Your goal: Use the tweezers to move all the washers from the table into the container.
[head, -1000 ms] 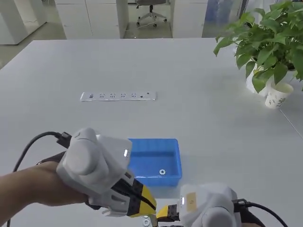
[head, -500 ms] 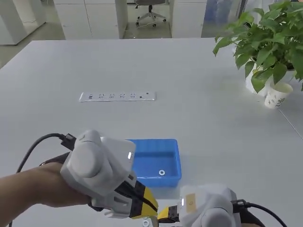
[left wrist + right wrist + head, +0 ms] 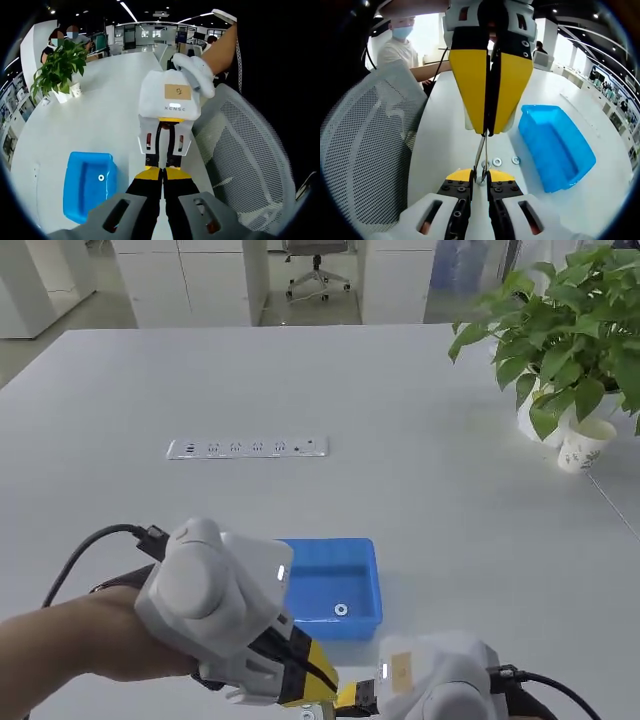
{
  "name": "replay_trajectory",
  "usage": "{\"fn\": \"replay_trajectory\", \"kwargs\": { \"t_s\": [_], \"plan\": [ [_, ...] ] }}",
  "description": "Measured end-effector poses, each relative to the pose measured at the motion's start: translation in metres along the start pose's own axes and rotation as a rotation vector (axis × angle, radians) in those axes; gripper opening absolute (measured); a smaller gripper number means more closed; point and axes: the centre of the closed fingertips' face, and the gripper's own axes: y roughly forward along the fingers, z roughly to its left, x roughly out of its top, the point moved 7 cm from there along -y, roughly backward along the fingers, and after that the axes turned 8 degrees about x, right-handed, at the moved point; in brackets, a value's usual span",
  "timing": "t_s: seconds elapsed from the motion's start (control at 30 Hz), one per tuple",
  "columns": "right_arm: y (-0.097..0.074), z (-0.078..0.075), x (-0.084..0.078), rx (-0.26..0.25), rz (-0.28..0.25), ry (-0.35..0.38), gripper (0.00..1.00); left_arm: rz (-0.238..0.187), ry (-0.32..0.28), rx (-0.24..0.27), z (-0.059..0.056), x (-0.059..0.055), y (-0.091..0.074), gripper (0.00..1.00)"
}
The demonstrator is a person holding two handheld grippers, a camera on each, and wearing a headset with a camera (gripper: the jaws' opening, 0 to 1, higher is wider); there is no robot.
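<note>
1. Currently on the pick-up step. My left tool point(image 3: 488, 131) is pressed together on the upper end of the tweezers point(image 3: 482, 155), which hang from its yellow tips down toward the table point(image 3: 400, 440).
2. My right tool point(image 3: 163, 172) faces the left one nose to nose. Its jaws are drawn close on either side of the tweezers' lower legs, pinching them (I read this as the squeeze that shuts the tips).
3. The tweezer tips sit at the table surface between the right tool's jaws. A small ring seems to lie there, but it is too small to tell whether it is caught.
4. Two washers point(image 3: 497, 162) lie flat on the table just beside the tips, side by side, between the tips and the container point(image 3: 335, 570).
5. The container is blue and open-topped, and it stands near the tools. One washer point(image 3: 341, 610) lies in it. Judgement: the task is begun, with at least two pieces left to move.
6. Next move, as I judge it:
   - Hold both pinches steady and lift the two tools together.
   - Carry the tips over the container's near wall.
   - Ease the right tool's squeeze so the piece drops in.
   - Risk: a thin, flat washer may slip out if the tools drift apart.
</note>
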Motion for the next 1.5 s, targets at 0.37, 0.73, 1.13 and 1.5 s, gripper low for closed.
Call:
{"fn": "replay_trajectory", "kwargs": {
  "t_s": [0.37,0.73,1.13,1.5],
  "plan": [
    [-0.0004,0.0007,-0.0024,0.002,0.002,0.021,0.10,0.001,-0.001,-0.002,-0.0002,0.0006,0.0005,0.03],
    [-0.0002,0.0009,-0.0023,-0.003,0.006,0.028,0.09,0.003,0.001,0.002,0.0003,0.0008,0.0007,0.03],
    [-0.0011,0.0005,-0.0028,-0.006,0.006,0.033,0.10,0.005,-0.005,0.007,0.0028,0.0023,0.0025,0.03],
    [-0.0005,0.0005,-0.0027,-0.007,0.010,0.034,0.11,0.011,-0.011,0.002,0.0039,0.0015,0.0028,0.03]
  ]
}}
